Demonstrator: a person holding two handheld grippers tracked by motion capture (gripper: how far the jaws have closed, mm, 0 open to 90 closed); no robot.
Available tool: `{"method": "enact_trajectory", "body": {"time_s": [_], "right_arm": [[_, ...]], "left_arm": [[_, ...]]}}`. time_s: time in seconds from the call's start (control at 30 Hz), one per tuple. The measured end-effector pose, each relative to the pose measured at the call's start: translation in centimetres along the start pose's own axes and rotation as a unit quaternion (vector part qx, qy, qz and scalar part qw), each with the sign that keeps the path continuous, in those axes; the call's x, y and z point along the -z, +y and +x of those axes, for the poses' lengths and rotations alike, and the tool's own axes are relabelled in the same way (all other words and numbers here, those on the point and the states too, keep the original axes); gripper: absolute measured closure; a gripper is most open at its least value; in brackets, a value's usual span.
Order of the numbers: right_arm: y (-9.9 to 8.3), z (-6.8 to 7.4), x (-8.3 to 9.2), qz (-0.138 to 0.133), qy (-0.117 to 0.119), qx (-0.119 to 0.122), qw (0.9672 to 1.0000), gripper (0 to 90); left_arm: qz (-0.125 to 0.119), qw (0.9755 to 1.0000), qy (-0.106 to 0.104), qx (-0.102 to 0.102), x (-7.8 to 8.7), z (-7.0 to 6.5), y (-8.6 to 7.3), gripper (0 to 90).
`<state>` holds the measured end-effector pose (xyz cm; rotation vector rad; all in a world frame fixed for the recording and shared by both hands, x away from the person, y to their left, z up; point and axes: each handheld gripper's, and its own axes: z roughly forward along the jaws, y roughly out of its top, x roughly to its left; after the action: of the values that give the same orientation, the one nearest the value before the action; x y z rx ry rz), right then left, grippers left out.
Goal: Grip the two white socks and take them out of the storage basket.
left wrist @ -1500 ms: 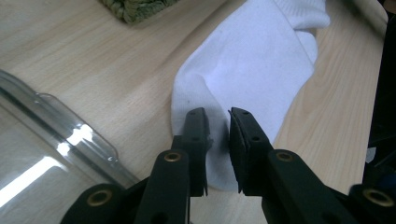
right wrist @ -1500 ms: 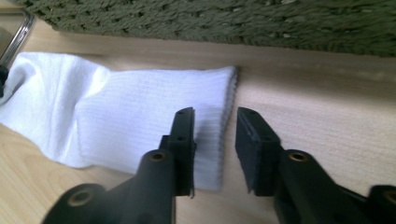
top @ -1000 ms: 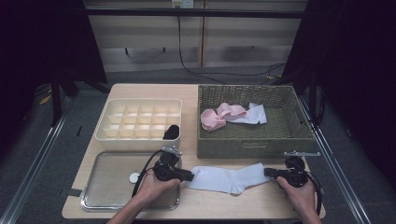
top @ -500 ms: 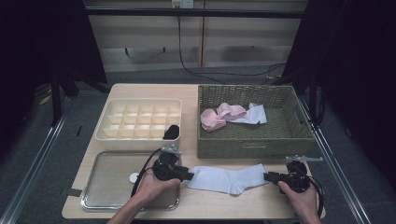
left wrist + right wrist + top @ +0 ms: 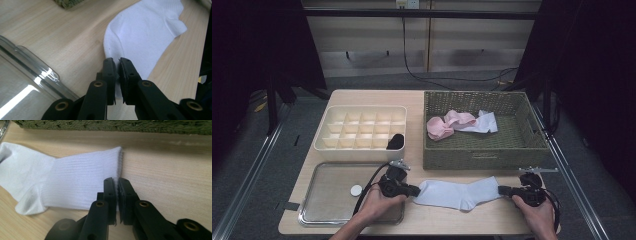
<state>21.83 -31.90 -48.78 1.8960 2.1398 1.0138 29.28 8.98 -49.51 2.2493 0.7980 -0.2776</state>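
Observation:
A white sock point(image 5: 459, 194) lies flat along the table's front edge, toe to the left and cuff to the right. My left gripper point(image 5: 417, 190) is at the toe end. In the left gripper view its jaws point(image 5: 117, 60) have just been closing and now pinch the edge of the sock point(image 5: 147, 32). My right gripper point(image 5: 502, 190) is at the cuff end. In the right gripper view its jaws point(image 5: 117, 180) have also just been closing and now press on the ribbed cuff of the sock point(image 5: 75, 177).
A green wicker basket point(image 5: 484, 155) behind the sock holds pink socks point(image 5: 447, 125) and a white one point(image 5: 484, 122). A white divided box point(image 5: 362, 112) at the back left has a black sock point(image 5: 395, 141) in one compartment. A metal tray point(image 5: 332, 200) with a small white disc point(image 5: 356, 190) lies under my left hand.
Both hands stay at the sock's two ends and the sock lies as before; nothing else has moved.

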Motion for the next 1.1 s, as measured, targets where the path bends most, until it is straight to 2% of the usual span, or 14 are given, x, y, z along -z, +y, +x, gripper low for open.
{"method": "enact_trajectory", "body": {"time_s": [0.1, 0.13, 0.2, 0.23, 0.3, 0.37, 0.43, 0.5, 0.7, 0.93, 1.0, 1.07, 1.1], "right_arm": [[-0.1, 0.2, 0.0, -0.004, 0.001, 0.006, 1.0000, 79.7], [-0.1, 0.3, 0.1, -0.006, -0.003, -0.002, 1.0000, 77.5], [0.0, 0.3, 0.4, -0.023, 0.005, -0.004, 0.9997, 74.0], [0.1, 0.3, 0.5, -0.027, 0.008, -0.005, 0.9996, 72.2], [0.1, 0.4, 0.5, -0.032, 0.013, -0.005, 0.9994, 68.7], [0.1, 0.6, 0.5, -0.035, 0.017, 0.001, 0.9993, 64.4], [0.2, 0.8, 0.6, -0.040, 0.021, 0.000, 0.9990, 62.9], [0.4, 1.1, 0.7, -0.048, 0.026, 0.006, 0.9985, 59.9], [0.8, 1.6, 1.1, -0.056, 0.033, 0.005, 0.9979, 48.4], [1.2, 2.1, 1.6, -0.068, 0.048, 0.020, 0.9964, 47.4], [1.3, 2.3, 1.8, -0.071, 0.050, 0.020, 0.9960, 47.3], [1.4, 2.5, 2.0, -0.074, 0.055, 0.022, 0.9955, 46.9], [1.5, 2.6, 2.1, -0.076, 0.056, 0.022, 0.9953, 46.4]], "left_arm": [[-0.001, 1.0000, -0.005, 0.001, -0.1, -0.3, -0.3, 83.4], [-0.005, 1.0000, -0.008, 0.004, -0.1, -0.4, -0.3, 83.0], [-0.003, 0.9999, -0.011, 0.002, 0.0, -0.3, -0.4, 81.7], [-0.008, 0.9999, -0.011, 0.001, 0.0, -0.3, -0.5, 80.4], [-0.004, 0.9999, -0.014, -0.004, 0.1, -0.4, -0.5, 77.2], [-0.012, 0.9999, -0.005, -0.002, 0.3, -0.5, -0.5, 71.6], [-0.018, 0.9998, -0.007, 0.000, 0.8, -0.4, -0.5, 65.4], [-0.027, 0.9996, 0.000, 0.008, 1.3, -0.4, -0.6, 60.5], [-0.038, 0.9989, 0.017, 0.020, 3.3, 0.2, -1.1, 54.3], [-0.060, 0.9972, 0.030, 0.034, 5.4, 0.4, -1.9, 44.1], [-0.065, 0.9967, 0.037, 0.031, 6.0, 0.3, -2.2, 42.6], [-0.067, 0.9969, 0.027, 0.032, 6.6, 0.4, -2.6, 39.6], [-0.072, 0.9965, 0.032, 0.030, 6.8, 0.4, -2.8, 39.2]]}}
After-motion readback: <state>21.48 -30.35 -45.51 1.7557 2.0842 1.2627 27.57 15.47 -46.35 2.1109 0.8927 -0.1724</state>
